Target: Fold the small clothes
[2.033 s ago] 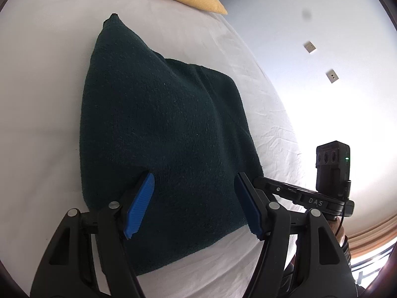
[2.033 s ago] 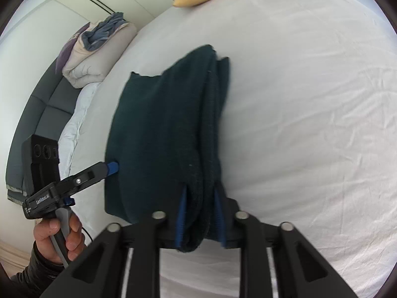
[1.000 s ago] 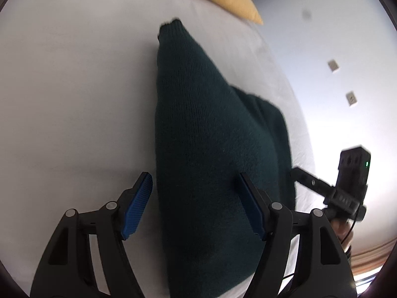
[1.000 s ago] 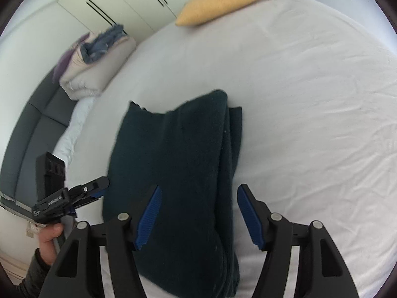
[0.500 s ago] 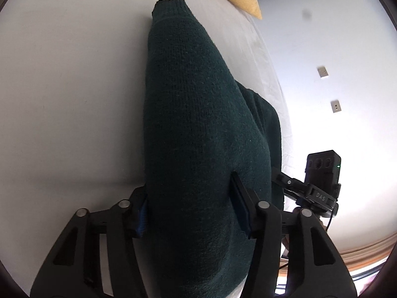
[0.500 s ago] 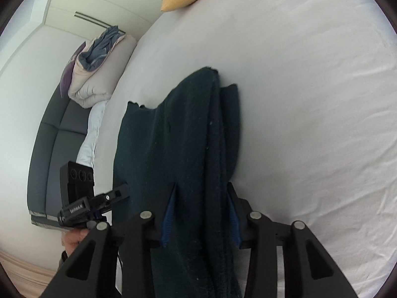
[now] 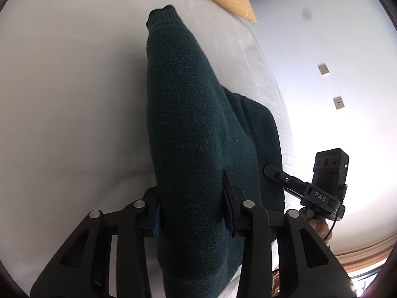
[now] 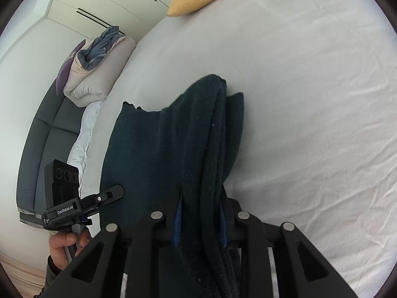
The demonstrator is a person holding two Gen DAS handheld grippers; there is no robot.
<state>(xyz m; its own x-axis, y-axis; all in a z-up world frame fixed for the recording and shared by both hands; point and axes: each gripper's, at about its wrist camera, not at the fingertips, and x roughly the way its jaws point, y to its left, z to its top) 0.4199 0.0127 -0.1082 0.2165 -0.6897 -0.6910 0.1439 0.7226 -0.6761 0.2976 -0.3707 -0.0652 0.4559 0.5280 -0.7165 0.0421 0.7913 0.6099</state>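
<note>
Left wrist view: the left tongs (image 7: 192, 198) have just closed on the dark green sweater (image 7: 188, 114); the right tongs (image 8: 199, 219) likewise pinch its folded edge on the bed (image 8: 310, 99).

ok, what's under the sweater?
The white bed sheet lies under the sweater, showing all around it. Both grippers, left and right, clamp its near folds; anything beneath is covered.

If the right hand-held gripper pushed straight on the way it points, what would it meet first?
The dark green sweater already bunched between its fingers, then probably the white bedsheet beneath; depth is unclear.
</note>
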